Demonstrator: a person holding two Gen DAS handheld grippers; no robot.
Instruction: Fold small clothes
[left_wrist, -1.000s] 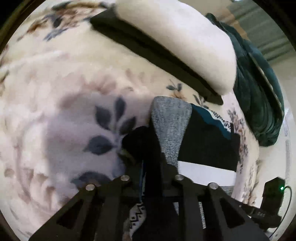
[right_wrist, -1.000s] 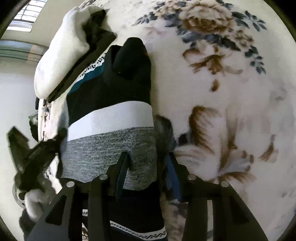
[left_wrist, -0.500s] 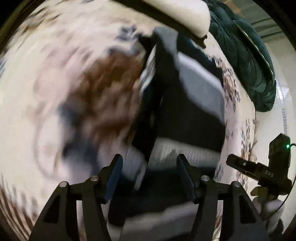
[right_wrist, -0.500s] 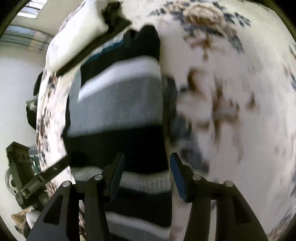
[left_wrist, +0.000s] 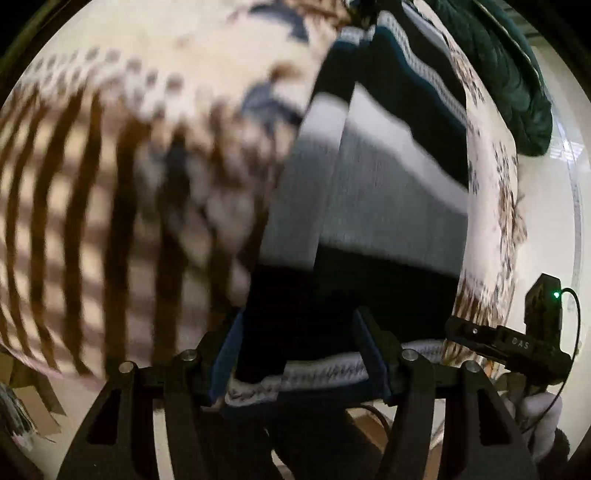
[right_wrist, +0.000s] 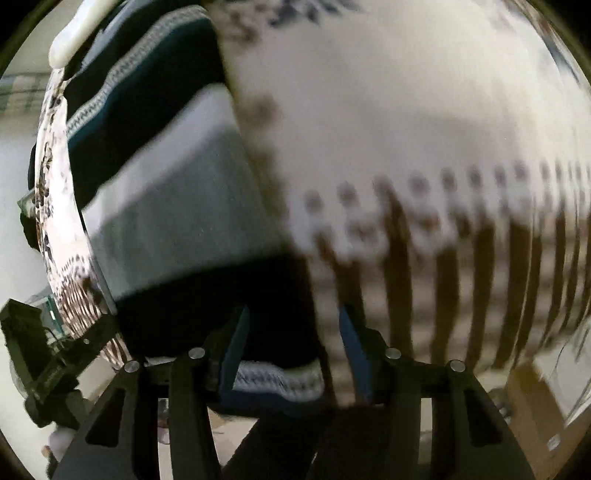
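Left wrist view: floral bedspread (left_wrist: 155, 122) across the whole frame, heavily blurred, brown-striped border at near left. Striped sweater (left_wrist: 388, 192) spread flat on right half, sleeve folded in along left side, patterned hem at near bed edge. Dark green quilt (left_wrist: 517, 74) at far right. Left gripper (left_wrist: 299, 354) spread wide over near hem, gripping nothing. Right gripper (left_wrist: 506, 343) visible at near right.

Right wrist view: same sweater (right_wrist: 177, 206) at left, bedspread (right_wrist: 406, 110) at right, white pillow (right_wrist: 74, 37) at far left. Right gripper (right_wrist: 291, 350) spread wide, straddling near right hem corner, empty.

Probable faults:
- Bedspread pinched together with hem if closed too deep
- Only one layer caught, folded sleeve slipping out on lift
- Uneven fold line if corners gripped at unequal depth
- Misjudged approach owing to blur
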